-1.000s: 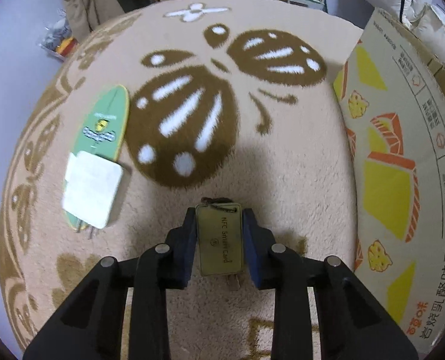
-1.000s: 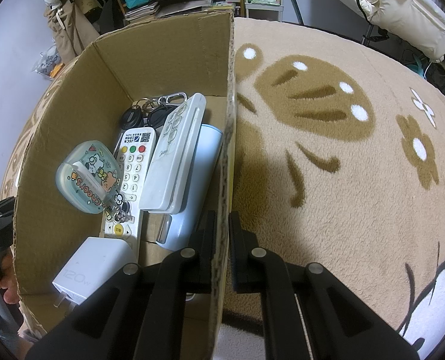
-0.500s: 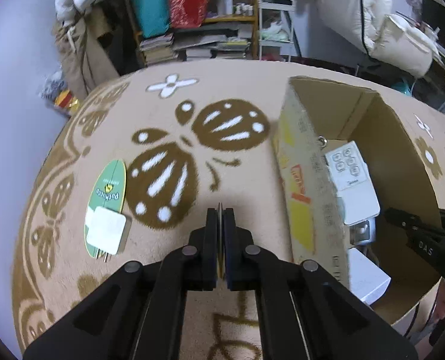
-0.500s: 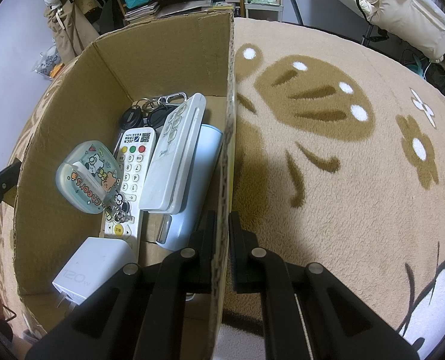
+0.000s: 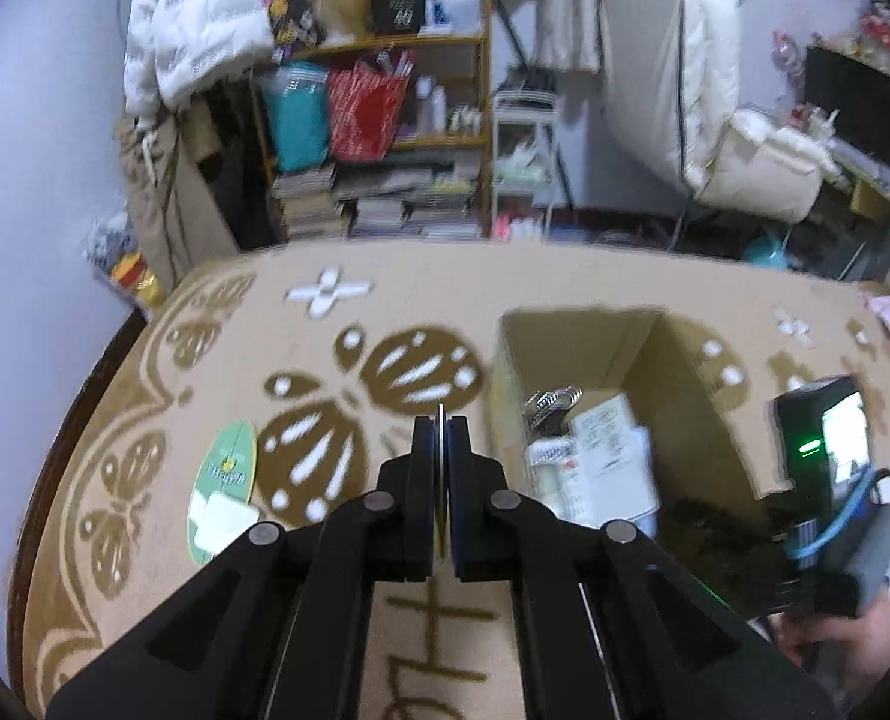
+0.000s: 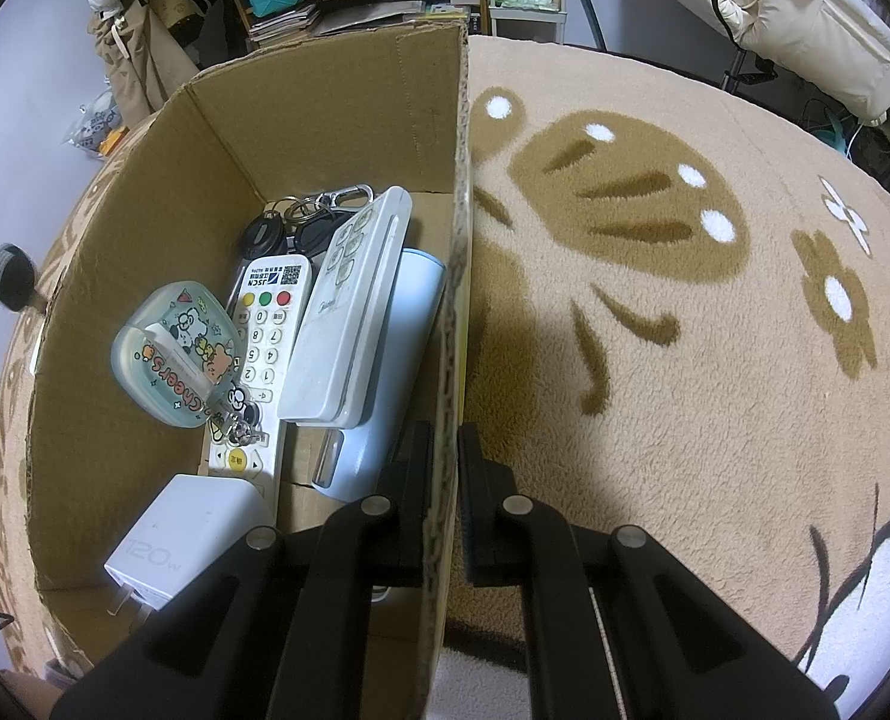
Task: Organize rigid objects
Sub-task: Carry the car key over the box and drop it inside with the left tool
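My left gripper (image 5: 441, 427) is shut on a thin olive NFC card (image 5: 441, 407), seen edge-on, high above the butterfly rug (image 5: 325, 360). To its right stands the open cardboard box (image 5: 643, 348). My right gripper (image 6: 445, 438) is shut on the box's right wall (image 6: 454, 276). Inside the box lie a white remote (image 6: 349, 306), a numbered remote (image 6: 262, 324), keys (image 6: 301, 219), a light blue case (image 6: 397, 372), a clear cartoon case (image 6: 175, 354) and a white 120W charger (image 6: 187, 534). On the rug at the left a second white charger (image 5: 220, 519) rests on a green oval card (image 5: 229, 462).
Beyond the rug's far edge stand shelves (image 5: 379, 138) with books and bags, and white padded bedding (image 5: 763, 168) at the back right. A hand (image 5: 835, 654) holds the right gripper's body (image 5: 829, 480) at the box's right side. Bare rug (image 6: 685, 390) spreads right of the box.
My left gripper has risen from the rug with the card, which turned edge-on, and now looks toward the room and the box. The right gripper has stayed on the box wall.
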`<state>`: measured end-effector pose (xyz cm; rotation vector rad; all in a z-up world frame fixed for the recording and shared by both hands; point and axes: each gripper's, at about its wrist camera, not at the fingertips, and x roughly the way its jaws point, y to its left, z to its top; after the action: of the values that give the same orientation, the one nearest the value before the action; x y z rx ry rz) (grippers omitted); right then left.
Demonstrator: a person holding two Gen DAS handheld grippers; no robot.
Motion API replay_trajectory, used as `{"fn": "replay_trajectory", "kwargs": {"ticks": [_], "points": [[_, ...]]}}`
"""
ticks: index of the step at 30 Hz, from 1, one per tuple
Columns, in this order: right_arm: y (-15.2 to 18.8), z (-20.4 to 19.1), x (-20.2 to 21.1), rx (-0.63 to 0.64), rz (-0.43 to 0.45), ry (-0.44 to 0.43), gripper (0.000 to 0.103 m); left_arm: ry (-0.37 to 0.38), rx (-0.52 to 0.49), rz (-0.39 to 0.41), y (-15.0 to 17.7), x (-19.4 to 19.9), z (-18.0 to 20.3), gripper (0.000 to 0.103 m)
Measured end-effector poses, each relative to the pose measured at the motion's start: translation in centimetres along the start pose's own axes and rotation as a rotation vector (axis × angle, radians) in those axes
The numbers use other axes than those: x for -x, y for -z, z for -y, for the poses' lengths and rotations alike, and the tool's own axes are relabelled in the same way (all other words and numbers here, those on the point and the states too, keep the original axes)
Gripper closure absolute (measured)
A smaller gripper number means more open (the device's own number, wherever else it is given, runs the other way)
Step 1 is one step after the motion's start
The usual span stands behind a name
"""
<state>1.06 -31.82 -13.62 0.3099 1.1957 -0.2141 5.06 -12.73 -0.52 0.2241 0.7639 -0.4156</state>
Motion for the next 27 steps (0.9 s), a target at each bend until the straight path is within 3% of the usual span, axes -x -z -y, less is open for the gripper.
{"fn": "replay_trajectory", "kwargs": {"ticks": [7, 13, 23, 27], "points": [[0.0, 0.0, 0.0, -0.001, 0.000, 0.000, 0.095, 0.129, -0.012, 0.068, -0.9, 2.3, 3.6, 0.100], [0.0, 0.0, 0.0, 0.000, 0.000, 0.000, 0.095, 0.199, -0.031, 0.014, 0.1, 0.9, 6.2, 0.100], [0.0, 0.1, 0.0, -0.002, -0.001, -0.003, 0.095, 0.102, -0.083, -0.074, 2.0, -2.6, 6.8, 0.096], [0.0, 0.1, 0.0, -0.001, -0.001, -0.004, 0.094, 0.084, -0.055, -0.117, 2.2, -3.6, 5.4, 0.088]]}}
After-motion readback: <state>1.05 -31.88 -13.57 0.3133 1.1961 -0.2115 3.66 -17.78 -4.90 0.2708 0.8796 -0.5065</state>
